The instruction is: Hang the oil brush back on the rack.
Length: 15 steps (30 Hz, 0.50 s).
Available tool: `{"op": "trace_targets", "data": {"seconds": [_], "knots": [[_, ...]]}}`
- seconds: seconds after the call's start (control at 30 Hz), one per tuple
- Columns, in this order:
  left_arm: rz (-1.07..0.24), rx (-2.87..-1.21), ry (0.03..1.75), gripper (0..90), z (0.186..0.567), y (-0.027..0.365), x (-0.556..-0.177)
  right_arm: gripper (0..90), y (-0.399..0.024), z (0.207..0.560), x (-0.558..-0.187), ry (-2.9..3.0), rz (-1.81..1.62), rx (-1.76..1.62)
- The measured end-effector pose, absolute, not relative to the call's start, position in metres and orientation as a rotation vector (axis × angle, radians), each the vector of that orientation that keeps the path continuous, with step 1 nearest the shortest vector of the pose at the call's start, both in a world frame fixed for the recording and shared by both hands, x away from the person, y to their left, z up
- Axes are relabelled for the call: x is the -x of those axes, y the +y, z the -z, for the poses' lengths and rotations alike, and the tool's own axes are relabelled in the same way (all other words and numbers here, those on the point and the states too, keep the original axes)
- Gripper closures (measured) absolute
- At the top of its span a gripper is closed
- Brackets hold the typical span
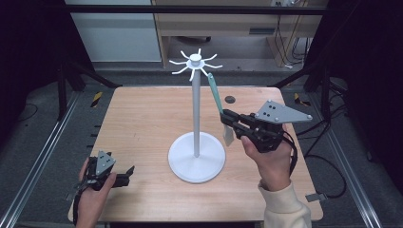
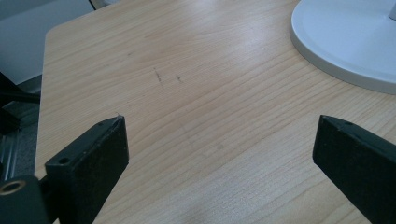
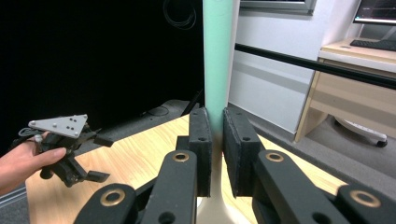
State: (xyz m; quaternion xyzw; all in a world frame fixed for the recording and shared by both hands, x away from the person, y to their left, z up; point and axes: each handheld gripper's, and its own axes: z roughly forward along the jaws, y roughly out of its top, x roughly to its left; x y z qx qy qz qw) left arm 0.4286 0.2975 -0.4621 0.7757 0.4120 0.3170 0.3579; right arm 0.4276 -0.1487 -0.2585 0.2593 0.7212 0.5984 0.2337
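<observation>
A white stand (image 1: 195,109) with a round base (image 1: 196,164) and a ring of hooks (image 1: 195,61) at its top rises from the middle of the wooden table (image 1: 142,118). My right gripper (image 1: 225,116) is shut on a utensil with a green handle (image 1: 215,95) just right of the pole. The handle slants up to the hooks and its white end hangs below the jaws. In the right gripper view the handle (image 3: 217,56) runs up between the pads. My left gripper (image 1: 127,175) rests at the table's front left, open, with bare wood between its jaws (image 2: 219,140).
A small dark round mark (image 1: 230,99) lies on the table behind the stand. Black frame bars and cables ring the table, with a wooden cabinet (image 1: 218,23) at the back. The stand's base (image 2: 345,37) lies ahead and to the right of the left gripper.
</observation>
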Motion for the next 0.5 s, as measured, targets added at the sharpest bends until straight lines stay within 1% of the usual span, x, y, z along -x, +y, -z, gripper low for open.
{"op": "trace_targets", "data": {"seconds": [0.5], "knots": [[-0.817, -2.002, 1.066, 3.1, 0.462, 0.298, -0.429, 82.2, -0.137, 0.261, -0.44, 1.982, -1.645, -0.735]]}}
